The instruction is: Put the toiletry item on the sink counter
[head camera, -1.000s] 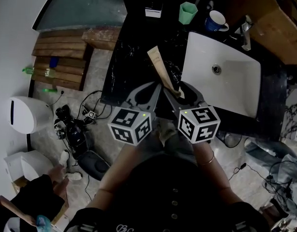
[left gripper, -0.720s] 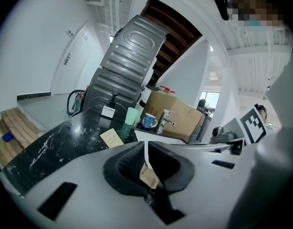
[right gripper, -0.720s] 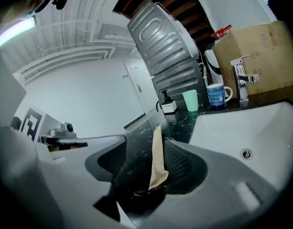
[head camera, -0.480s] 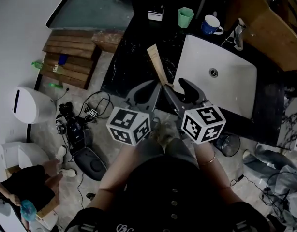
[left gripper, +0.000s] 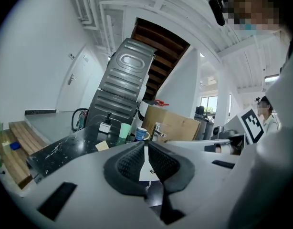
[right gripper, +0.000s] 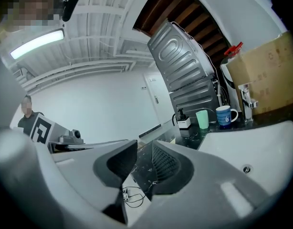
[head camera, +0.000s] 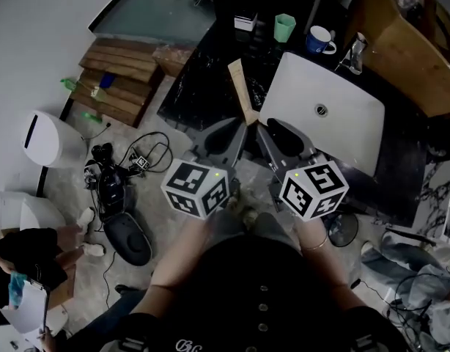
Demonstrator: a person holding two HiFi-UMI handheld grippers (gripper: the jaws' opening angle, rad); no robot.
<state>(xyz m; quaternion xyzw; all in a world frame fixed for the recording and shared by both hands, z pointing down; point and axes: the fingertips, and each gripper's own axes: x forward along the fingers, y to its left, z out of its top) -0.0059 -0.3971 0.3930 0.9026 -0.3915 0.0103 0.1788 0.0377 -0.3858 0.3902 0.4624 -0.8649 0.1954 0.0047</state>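
The toiletry item is a tan tube (head camera: 242,92). It lies lengthwise on the black sink counter (head camera: 199,86), just left of the white basin (head camera: 349,127). Both grippers are held side by side short of the counter's near edge, and the tube's near end sits just beyond their tips. My left gripper (head camera: 240,129) (left gripper: 146,152) is shut with nothing in it. On my right gripper (head camera: 270,129) (right gripper: 144,163) the jaws are closing. A gap still shows between its pads and nothing is in that gap.
At the back of the counter stand a green cup (head camera: 284,27), a blue mug (head camera: 321,40), a small white box (head camera: 245,22) and the faucet (head camera: 355,52). On the floor to the left are a wooden pallet (head camera: 115,79), a white bin (head camera: 53,139) and tangled cables (head camera: 137,163).
Both grippers have drawn back from the counter. The tube's near end, earlier between the right gripper's fingers, now lies free on the counter. The right jaws have narrowed.
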